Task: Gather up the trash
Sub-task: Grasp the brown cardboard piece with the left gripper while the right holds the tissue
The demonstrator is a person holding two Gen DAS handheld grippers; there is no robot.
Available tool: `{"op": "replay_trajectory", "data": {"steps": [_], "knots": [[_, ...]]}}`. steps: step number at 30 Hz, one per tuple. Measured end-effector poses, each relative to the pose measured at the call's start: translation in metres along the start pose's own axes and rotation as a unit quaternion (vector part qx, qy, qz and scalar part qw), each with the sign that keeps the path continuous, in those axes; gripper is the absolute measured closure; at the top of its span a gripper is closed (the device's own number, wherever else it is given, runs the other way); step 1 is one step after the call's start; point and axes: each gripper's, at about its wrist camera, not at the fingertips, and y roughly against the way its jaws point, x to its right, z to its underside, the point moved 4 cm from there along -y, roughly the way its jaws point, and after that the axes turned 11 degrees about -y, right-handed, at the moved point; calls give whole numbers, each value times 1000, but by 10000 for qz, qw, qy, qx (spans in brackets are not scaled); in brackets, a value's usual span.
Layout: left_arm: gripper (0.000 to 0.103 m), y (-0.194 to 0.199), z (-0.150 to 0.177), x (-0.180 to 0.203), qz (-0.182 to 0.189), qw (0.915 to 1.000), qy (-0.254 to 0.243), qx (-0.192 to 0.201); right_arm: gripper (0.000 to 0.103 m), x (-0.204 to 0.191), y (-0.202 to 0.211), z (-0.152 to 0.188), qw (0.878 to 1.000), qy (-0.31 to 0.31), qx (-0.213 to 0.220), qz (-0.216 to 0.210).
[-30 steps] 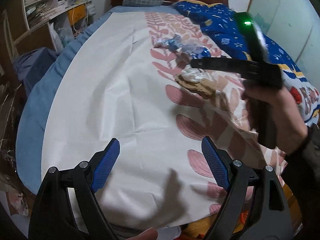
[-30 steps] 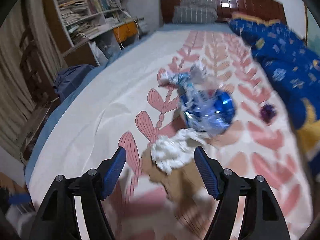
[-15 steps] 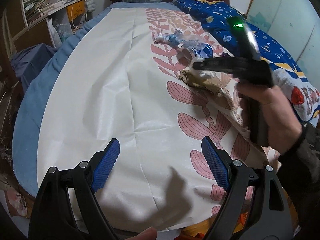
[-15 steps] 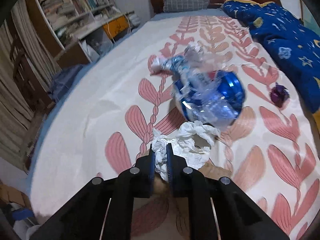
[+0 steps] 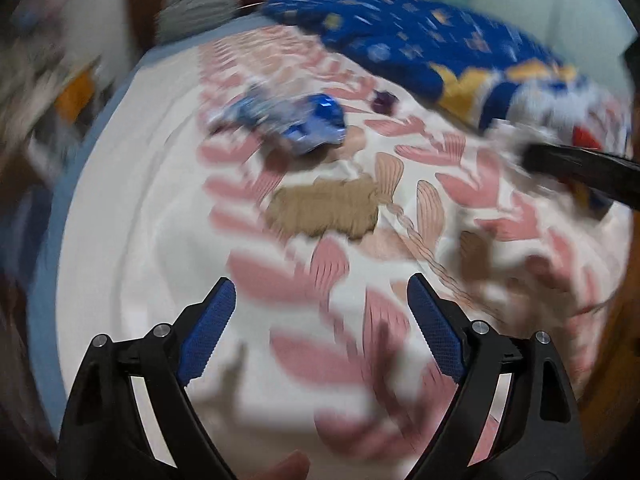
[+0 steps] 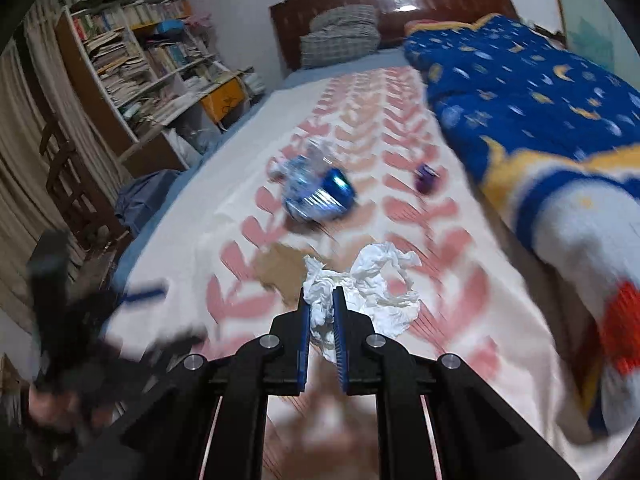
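My right gripper (image 6: 322,300) is shut on a crumpled white tissue (image 6: 380,284) and holds it above the bed sheet (image 6: 224,184). A flat brown paper scrap (image 5: 324,210) lies on the sheet ahead of my left gripper (image 5: 319,282). That gripper's jaws are opening, with nothing between them. Farther back lie a crumpled blue foil wrapper (image 5: 304,124) and a small purple wrapper (image 5: 384,100). In the right wrist view the brown scrap (image 6: 280,268), blue wrapper (image 6: 316,196) and purple wrapper (image 6: 426,176) all show beyond the tissue. The left wrist view is heavily blurred.
A blue star-patterned blanket (image 6: 540,100) is heaped along the bed's right side. A checked pillow (image 6: 340,36) leans on the wooden headboard. Crowded bookshelves (image 6: 132,60) and a wooden chair (image 6: 68,184) stand left of the bed.
My right gripper shut on the tissue and lifted it off the brown scrap, pulling back. My left gripper swung right, so the brown scrap now lies ahead of it.
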Motion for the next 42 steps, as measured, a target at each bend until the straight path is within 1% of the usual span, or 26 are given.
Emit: {"op": "replay_trajectory", "data": {"steps": [1, 3, 4, 7, 8, 10, 11, 13, 14, 16, 20, 22, 23, 24, 26, 29, 30, 31, 34, 35, 38, 42], "knots": [[16, -11, -7, 2, 16, 9998, -168, -128, 91, 9, 5, 6, 10000, -45, -17, 39], [16, -32, -19, 2, 190, 9985, -257, -440, 91, 29, 12, 21, 9997, -222, -96, 64], [16, -43, -24, 0, 235, 9978, -213, -580, 91, 39, 16, 28, 9994, -312, -104, 105], [16, -63, -35, 0, 198, 9967, -101, -775, 91, 60, 16, 45, 9982, -579, -147, 95], [16, -66, -38, 3, 217, 9968, -109, -760, 91, 63, 13, 48, 9978, -640, -159, 100], [16, -75, -41, 14, 139, 9964, -336, -765, 91, 68, 11, 53, 9971, -734, -163, 93], [16, -80, -40, 21, -17, 9951, -564, -812, 91, 72, 12, 55, 9967, -795, -148, 77], [16, -88, -37, 30, -236, 9920, -872, -884, 91, 75, 12, 56, 9963, -854, -128, 52], [16, -91, -37, 33, -278, 9912, -937, -889, 91, 76, 12, 55, 9961, -871, -122, 41], [16, -94, -36, 33, -266, 9917, -971, -798, 91, 74, 10, 53, 9959, -890, -123, 35], [17, -96, -37, 25, -13, 9943, -809, -699, 90, 71, 6, 50, 9958, -906, -135, -20], [23, -97, -37, 22, 169, 9949, -768, -637, 90, 68, 4, 51, 9959, -887, -164, -45], [36, -97, -36, 22, 251, 9952, -731, -600, 90, 65, 2, 52, 9961, -862, -195, -70], [50, -96, -36, 20, 218, 9956, -726, -545, 90, 63, 1, 53, 9962, -846, -200, -77], [67, -97, -40, 17, 58, 9959, -734, -521, 90, 59, 0, 54, 9962, -829, -230, -116], [70, -98, -40, 11, 148, 9967, -612, -520, 90, 55, -1, 55, 9961, -828, -250, -172], [90, -98, -40, 10, 161, 9968, -603, -502, 90, 54, -1, 56, 9961, -824, -251, -176], [90, -97, -41, 10, 66, 9964, -664, -517, 90, 53, -2, 57, 9961, -824, -259, -179], [91, -94, -42, 9, 15, 9966, -669, -479, 90, 53, -1, 59, 9960, -832, -261, -177], [96, -91, -42, 9, -50, 9966, -697, -438, 90, 53, -1, 59, 9960, -835, -261, -178], [96, -79, -45, 9, -183, 9965, -752, -311, 90, 53, -1, 58, 9961, -826, -256, -177], [99, -61, -50, 7, -263, 9965, -778, -150, 90, 52, 2, 57, 9964, -796, -238, -181]]}}
